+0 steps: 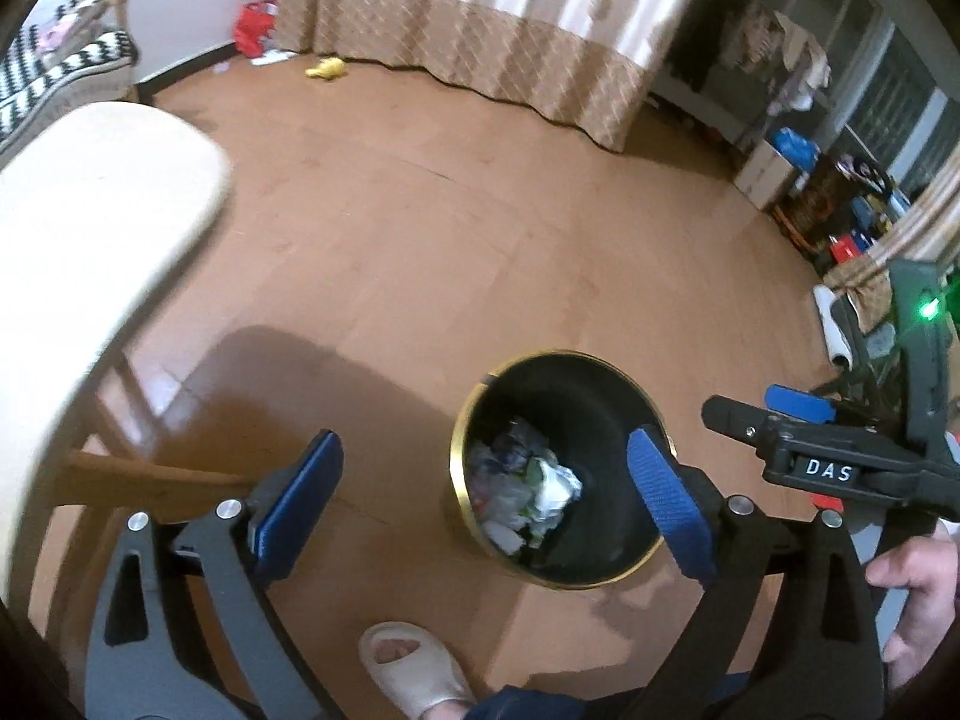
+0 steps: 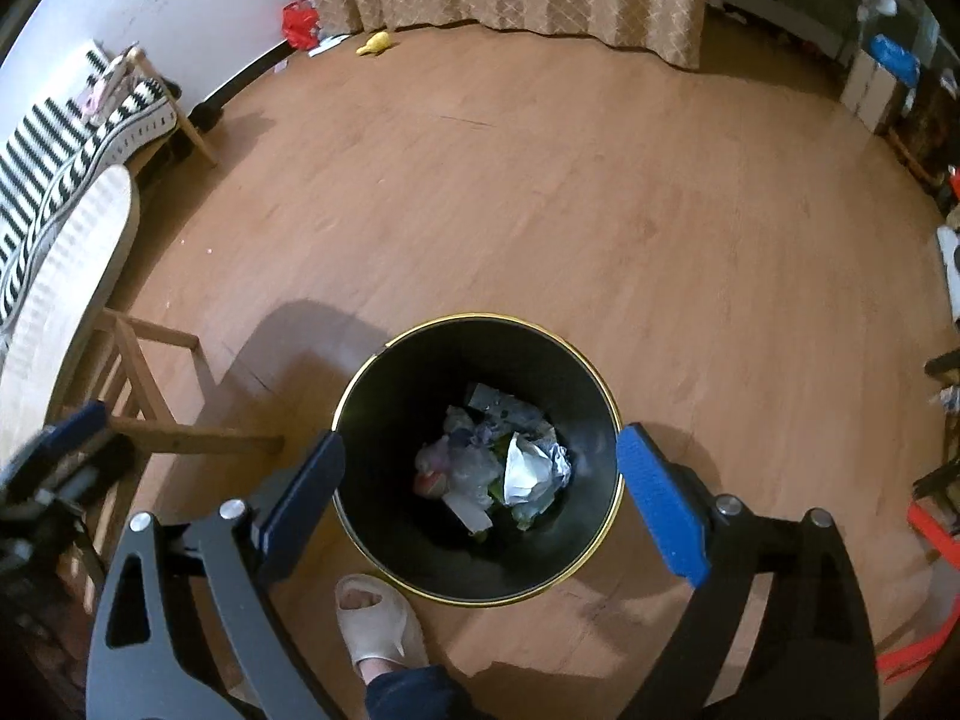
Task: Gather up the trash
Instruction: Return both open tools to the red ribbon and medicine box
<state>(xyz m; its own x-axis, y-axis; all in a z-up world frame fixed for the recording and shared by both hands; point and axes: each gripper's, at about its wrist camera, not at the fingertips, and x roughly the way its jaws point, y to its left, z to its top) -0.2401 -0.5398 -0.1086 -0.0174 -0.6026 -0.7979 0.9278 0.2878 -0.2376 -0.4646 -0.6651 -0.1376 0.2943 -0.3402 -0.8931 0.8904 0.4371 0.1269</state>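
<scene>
A black waste bin with a gold rim (image 2: 480, 597) stands on the wooden floor, holding crumpled paper and plastic trash (image 2: 498, 468). My right gripper (image 2: 480, 492) is open and empty, held above the bin with its blue pads either side of the opening. My left gripper (image 1: 486, 510) is open and empty, a little left of the bin (image 1: 462, 420), whose trash (image 1: 528, 489) shows between its fingers. The right gripper (image 1: 774, 420) also shows in the left wrist view at the right edge.
A pale oval table (image 1: 90, 228) on wooden legs stands at the left. My foot in a white slipper (image 2: 378, 624) is beside the bin. A yellow item (image 1: 327, 68) and a red bag (image 1: 252, 27) lie by the far curtain. Boxes and clutter (image 1: 774, 168) line the right wall.
</scene>
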